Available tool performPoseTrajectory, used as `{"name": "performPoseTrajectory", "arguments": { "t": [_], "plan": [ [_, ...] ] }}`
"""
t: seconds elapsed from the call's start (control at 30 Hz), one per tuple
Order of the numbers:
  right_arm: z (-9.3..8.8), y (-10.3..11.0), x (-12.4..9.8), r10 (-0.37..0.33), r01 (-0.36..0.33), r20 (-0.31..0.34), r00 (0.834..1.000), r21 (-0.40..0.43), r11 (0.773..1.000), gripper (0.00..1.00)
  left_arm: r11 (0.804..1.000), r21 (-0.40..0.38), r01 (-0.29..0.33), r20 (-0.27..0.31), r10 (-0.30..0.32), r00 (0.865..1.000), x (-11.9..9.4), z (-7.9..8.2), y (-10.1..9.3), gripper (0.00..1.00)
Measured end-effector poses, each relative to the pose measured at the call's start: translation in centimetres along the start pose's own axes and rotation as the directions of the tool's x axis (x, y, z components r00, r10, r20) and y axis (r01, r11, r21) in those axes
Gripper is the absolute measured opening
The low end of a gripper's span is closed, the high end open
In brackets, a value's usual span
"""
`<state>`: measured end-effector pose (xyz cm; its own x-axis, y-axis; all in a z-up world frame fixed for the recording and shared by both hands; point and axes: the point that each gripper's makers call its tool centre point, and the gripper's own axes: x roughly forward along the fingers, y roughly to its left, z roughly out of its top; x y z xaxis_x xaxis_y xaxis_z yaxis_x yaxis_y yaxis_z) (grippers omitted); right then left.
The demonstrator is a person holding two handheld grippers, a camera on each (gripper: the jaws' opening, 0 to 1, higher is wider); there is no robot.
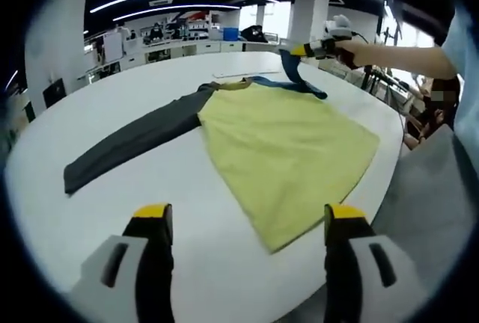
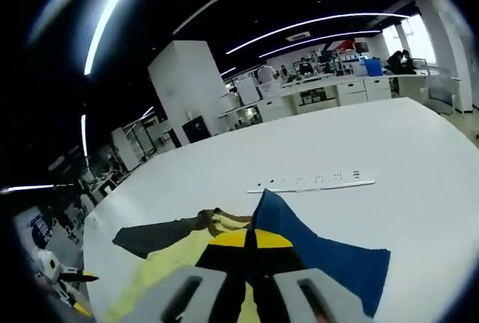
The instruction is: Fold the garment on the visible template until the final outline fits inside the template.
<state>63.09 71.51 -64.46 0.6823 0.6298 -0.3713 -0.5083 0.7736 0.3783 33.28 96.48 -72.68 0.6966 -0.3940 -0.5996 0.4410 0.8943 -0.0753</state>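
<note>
Left gripper view looks across a white table (image 1: 90, 143) where the garment (image 1: 284, 143) lies spread flat: a yellow-green body with a dark grey sleeve (image 1: 127, 143) stretched out to one side. The left gripper (image 1: 247, 222) hovers near the hem with its jaws spread wide and nothing between them, probably waiting to pin or take a corner. At the far end the right gripper (image 1: 303, 52) is clenched on the blue sleeve (image 1: 299, 76) and lifts it off the table, likely to carry it over the body as a fold. Right gripper view shows the same blue sleeve (image 2: 329, 252) pinched between closed jaws, with a thin white strip (image 2: 310, 185) lying beyond on the table.
</note>
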Motion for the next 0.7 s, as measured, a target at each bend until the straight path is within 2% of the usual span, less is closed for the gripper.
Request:
{"name": "performPoseTrajectory", "arguments": {
  "t": [0.17,0.33,0.5,0.7],
  "plan": [
    [1.0,3.1,1.6,0.064,-0.064,0.021,0.998,-0.012,0.998,0.00,1.000,-0.005,-0.014,0.001,0.014,1.000,-0.1,-0.2,0.4,0.79],
    [2.4,7.1,3.6,0.137,-0.135,0.041,0.990,-0.043,0.990,0.00,1.000,-0.014,-0.017,-0.005,0.017,1.000,-0.1,-0.4,0.4,0.78],
    [1.8,10.2,5.6,0.194,-0.192,0.038,0.980,-0.053,0.980,0.00,1.000,-0.014,-0.017,-0.005,0.017,1.000,-0.2,-0.3,0.5,0.77],
    [-0.2,13.3,8.1,0.244,-0.243,0.000,0.970,-0.053,0.968,0.00,1.000,-0.015,-0.022,-0.010,0.022,1.000,-0.4,-0.2,0.8,0.77]
  ]
}}
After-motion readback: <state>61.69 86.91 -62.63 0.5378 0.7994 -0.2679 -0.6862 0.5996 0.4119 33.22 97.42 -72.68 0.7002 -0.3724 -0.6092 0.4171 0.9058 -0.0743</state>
